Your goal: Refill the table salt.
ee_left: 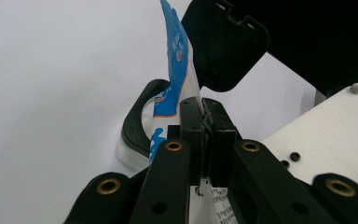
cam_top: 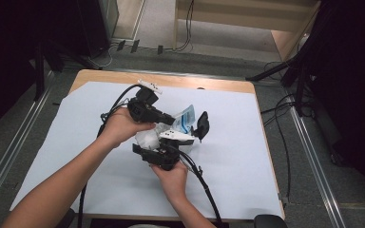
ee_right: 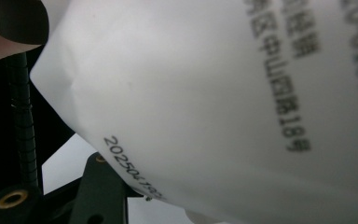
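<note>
Blue-and-white plastic pouch (cam_top: 186,118), held above the white table sheet (cam_top: 57,142) near its middle, pinched at one edge by the left gripper (ee_left: 204,116); right gripper (cam_top: 190,137) close against it, jaw state impossible to tell.

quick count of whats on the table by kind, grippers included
grippers: 2 (left gripper, right gripper)
blue and white plastic packet: 1
pale sheet covering the table: 1
total: 4
</note>
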`<action>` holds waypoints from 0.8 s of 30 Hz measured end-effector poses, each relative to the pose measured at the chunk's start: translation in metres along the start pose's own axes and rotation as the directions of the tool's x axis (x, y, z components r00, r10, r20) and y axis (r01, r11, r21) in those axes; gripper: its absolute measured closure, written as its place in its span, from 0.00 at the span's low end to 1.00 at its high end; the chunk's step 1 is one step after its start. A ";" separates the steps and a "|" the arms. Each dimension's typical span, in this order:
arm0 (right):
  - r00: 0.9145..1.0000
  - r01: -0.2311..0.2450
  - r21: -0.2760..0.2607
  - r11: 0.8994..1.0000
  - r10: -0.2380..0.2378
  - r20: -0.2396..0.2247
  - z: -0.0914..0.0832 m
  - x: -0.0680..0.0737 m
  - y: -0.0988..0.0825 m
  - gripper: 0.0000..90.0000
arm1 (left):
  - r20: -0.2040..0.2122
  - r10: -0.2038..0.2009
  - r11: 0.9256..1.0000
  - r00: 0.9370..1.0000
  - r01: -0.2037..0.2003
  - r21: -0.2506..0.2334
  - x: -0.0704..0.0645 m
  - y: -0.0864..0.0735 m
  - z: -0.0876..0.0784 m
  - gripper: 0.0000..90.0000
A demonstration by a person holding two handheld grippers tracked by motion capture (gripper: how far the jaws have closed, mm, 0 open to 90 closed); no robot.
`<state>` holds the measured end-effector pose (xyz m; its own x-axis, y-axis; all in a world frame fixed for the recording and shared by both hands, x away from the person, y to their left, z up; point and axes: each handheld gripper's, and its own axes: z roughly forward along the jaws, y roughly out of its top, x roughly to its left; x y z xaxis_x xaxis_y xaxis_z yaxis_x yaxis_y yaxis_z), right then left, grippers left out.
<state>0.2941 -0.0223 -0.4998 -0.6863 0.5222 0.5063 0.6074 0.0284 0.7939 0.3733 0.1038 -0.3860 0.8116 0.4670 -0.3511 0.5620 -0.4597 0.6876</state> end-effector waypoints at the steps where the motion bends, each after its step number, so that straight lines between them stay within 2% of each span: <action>1: 1.000 0.002 -0.001 1.000 -0.002 0.001 0.000 0.000 0.000 0.58 | 0.002 0.001 1.000 1.000 -0.001 -0.001 0.000 0.000 0.000 0.99; 24: 1.000 -0.009 -0.006 1.000 0.009 -0.001 0.000 -0.001 0.000 0.58 | 0.006 0.000 1.000 1.000 0.000 0.003 0.002 0.000 0.001 0.99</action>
<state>0.2945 -0.0226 -0.5002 -0.6810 0.5214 0.5141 0.6114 0.0187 0.7911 0.3751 0.1033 -0.3872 0.8125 0.4625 -0.3548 0.5624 -0.4621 0.6856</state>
